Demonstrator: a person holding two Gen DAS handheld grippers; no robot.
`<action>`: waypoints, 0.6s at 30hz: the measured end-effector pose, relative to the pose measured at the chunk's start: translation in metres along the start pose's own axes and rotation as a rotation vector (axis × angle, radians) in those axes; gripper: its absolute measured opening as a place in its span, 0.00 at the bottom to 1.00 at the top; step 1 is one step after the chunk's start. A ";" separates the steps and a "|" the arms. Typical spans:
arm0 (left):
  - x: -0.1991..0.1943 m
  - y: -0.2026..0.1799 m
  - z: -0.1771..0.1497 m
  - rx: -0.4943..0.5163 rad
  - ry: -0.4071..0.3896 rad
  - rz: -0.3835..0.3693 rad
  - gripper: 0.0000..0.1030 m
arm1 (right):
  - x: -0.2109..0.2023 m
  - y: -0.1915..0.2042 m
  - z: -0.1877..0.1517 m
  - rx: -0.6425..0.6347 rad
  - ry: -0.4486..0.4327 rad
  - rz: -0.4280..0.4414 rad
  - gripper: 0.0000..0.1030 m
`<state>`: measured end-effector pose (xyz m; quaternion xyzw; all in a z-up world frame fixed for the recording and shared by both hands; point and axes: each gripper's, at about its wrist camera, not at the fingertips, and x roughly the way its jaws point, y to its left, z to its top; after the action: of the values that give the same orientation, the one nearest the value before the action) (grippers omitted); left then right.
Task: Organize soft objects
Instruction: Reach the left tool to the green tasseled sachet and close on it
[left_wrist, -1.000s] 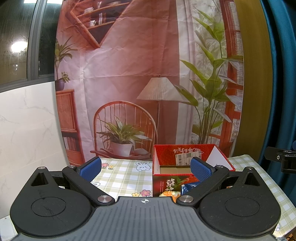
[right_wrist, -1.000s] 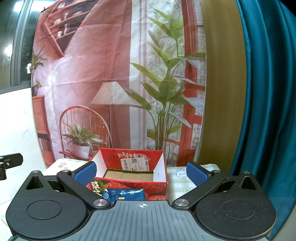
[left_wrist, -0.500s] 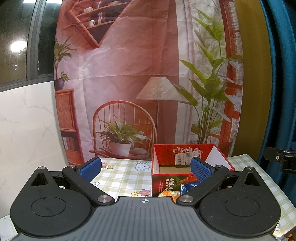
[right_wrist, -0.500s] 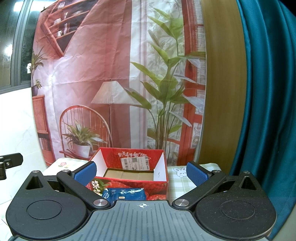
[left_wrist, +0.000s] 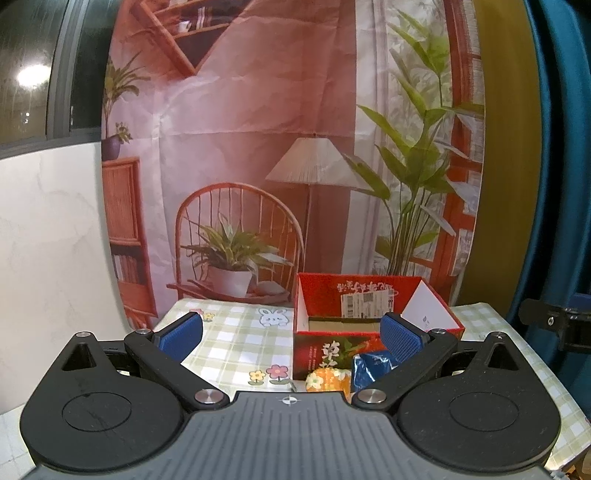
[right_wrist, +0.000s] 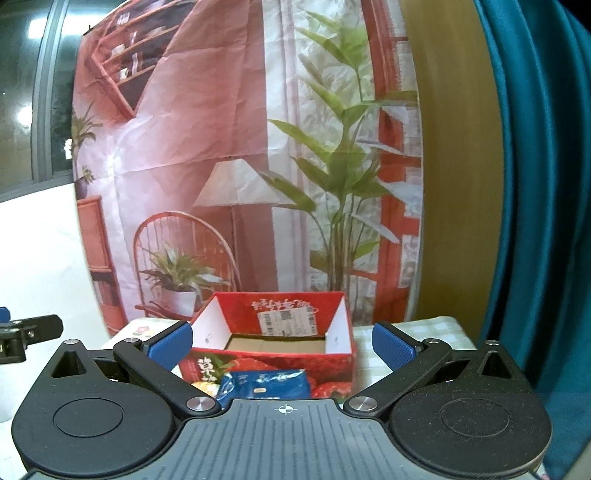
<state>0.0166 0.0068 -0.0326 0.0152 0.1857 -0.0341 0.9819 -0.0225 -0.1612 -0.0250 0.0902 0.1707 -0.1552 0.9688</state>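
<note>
An open red cardboard box (left_wrist: 373, 314) stands on the checked tablecloth (left_wrist: 240, 339); it also shows in the right wrist view (right_wrist: 273, 332). In front of it lie a blue soft packet (right_wrist: 264, 382) and an orange flowered soft object (left_wrist: 327, 378); the packet also shows in the left wrist view (left_wrist: 369, 367). My left gripper (left_wrist: 291, 334) is open and empty, above the table to the left of the box front. My right gripper (right_wrist: 282, 345) is open and empty, facing the box and packet.
A printed backdrop (left_wrist: 295, 147) with chair, lamp and plants hangs behind the table. A teal curtain (right_wrist: 535, 184) hangs at the right. A white marbled wall (left_wrist: 51, 240) is at the left. The other gripper's tip (left_wrist: 554, 321) shows at the right edge.
The right gripper view has shifted slightly; the box and packet sit a little further right and lower in it. The left gripper is nearly still.
</note>
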 end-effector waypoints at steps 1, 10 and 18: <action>0.003 0.000 -0.003 -0.004 0.006 -0.005 1.00 | 0.002 -0.001 -0.004 0.003 0.005 0.002 1.00; 0.052 -0.015 -0.039 0.042 0.125 -0.050 0.98 | 0.035 -0.009 -0.048 -0.052 0.053 0.013 0.99; 0.104 -0.022 -0.077 0.073 0.257 -0.084 0.79 | 0.080 -0.014 -0.092 -0.062 0.220 0.081 0.80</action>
<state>0.0831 -0.0184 -0.1427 0.0475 0.3088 -0.0795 0.9466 0.0164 -0.1749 -0.1406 0.0835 0.2770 -0.0996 0.9521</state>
